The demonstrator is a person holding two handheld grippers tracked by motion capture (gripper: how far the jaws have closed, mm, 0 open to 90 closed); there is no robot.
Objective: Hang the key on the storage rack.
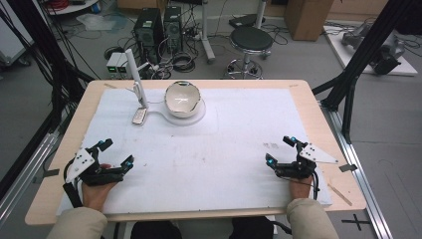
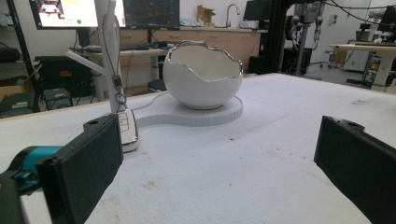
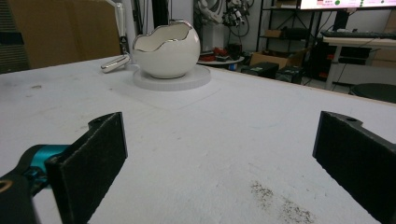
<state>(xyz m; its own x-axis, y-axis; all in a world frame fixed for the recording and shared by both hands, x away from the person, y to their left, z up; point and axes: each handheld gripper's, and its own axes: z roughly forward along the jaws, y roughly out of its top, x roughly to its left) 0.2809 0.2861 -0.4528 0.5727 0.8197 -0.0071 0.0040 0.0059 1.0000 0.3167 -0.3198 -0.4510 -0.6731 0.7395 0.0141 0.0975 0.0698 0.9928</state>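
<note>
Your left tool [image 1: 115, 152] and right tool [image 1: 280, 149]: both jaws wide apart, nothing held, resting near worktop [image 1: 59, 164] front edge, well apart. White egg-shaped ceramic bowl w/ silver jagged rim [image 1: 182, 99] sits upright on round white base [image 1: 199, 115] at far centre. Silver car key fob [image 1: 140, 116] lies just left of base, beside white upright stand [image 1: 133, 67].

grey floor strewn with cables [image 1: 171, 62], two computer towers [image 1: 158, 30], a black stool [image 1: 251, 42], cardboard boxes [image 1: 307, 17].
</note>
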